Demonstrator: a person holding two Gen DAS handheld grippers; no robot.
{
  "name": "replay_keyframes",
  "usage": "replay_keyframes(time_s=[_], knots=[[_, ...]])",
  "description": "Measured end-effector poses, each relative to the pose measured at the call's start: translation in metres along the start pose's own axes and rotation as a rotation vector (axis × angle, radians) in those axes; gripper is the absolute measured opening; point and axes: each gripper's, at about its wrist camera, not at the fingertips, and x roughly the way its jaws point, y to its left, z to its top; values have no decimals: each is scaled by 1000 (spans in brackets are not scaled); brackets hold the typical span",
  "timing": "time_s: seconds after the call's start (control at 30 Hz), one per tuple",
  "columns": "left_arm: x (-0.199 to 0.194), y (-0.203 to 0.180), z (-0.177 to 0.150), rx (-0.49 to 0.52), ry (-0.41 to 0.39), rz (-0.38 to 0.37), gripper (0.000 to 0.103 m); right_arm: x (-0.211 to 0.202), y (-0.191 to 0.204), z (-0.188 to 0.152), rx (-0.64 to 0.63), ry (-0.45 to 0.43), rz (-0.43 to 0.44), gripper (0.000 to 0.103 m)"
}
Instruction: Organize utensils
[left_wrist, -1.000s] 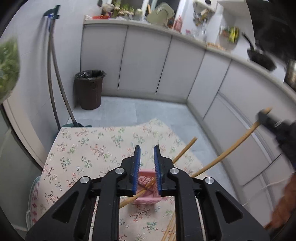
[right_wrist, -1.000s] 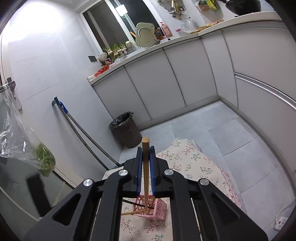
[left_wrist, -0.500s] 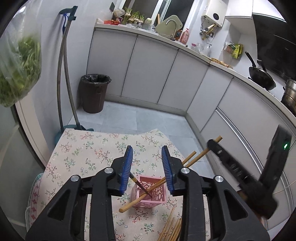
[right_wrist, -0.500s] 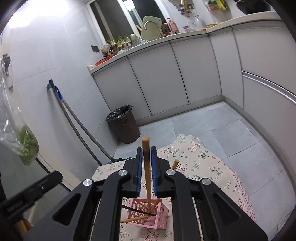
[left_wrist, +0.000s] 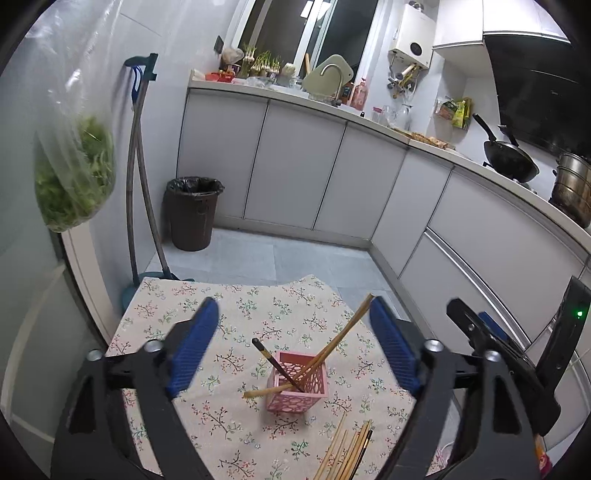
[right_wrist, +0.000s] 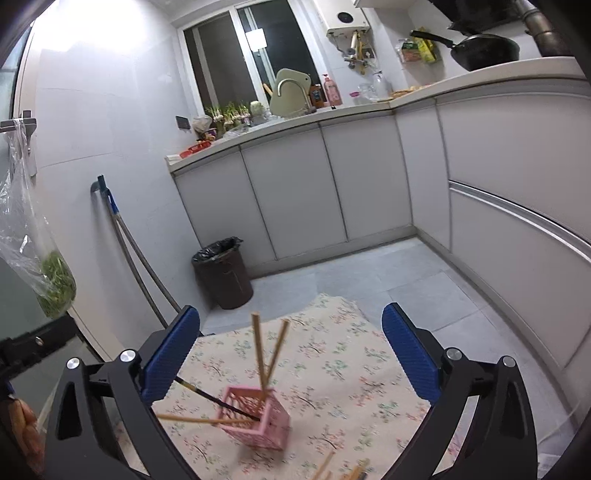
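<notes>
Now both grippers—left gripper (left_wrist: 293, 347), right gripper (right_wrist: 290, 356)—tilt downward, jaws opening, empty.

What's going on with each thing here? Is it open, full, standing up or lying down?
Left tongs: opening, nothing between them.
Right tongs: opening, nothing between them.
Pink holder: upright on the tablecloth, holding four chopsticks.
Dark chopstick: leaning in the holder.
Loose chopsticks: lying flat on the tablecloth.
Bin: open, lined with a black bag.
Plastic bag: hanging, greens inside.
</notes>
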Motion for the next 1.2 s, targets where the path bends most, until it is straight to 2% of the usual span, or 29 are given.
replay_keyframes(time_s=[0.1,0.2,0.37,0.47,0.53,0.67,0.7,0.8,0.9,1.07,1.2], knots=[[0,-9,-8,41,46,-4,93,-10,-19,-6,35,50,4,96],[6,-16,-23,64,111,-17,94,-18,-41,-19,74,114,3,96],[44,-46,-63,168,359,-87,95,-21,-67,-42,100,248,-28,96],[70,-60,-93,190,512,-123,95,-19,-77,-54,109,330,-62,96],[91,-70,-116,202,610,-131,93,-15,-87,-64,133,387,-93,96],[132,-79,-152,167,770,-152,72,-14,-122,-75,245,453,-154,96],[139,-81,-160,162,788,-142,67,-16,-129,-75,269,454,-171,96],[164,-84,-172,148,827,-106,62,-19,-149,-75,331,461,-195,96],[184,-91,-178,151,833,-68,56,-16,-156,-79,338,493,-206,96],[210,-103,-182,146,856,-44,56,-16,-157,-78,345,490,-188,96],[221,-110,-182,192,825,-14,56,-11,-162,-80,370,512,-174,96]])
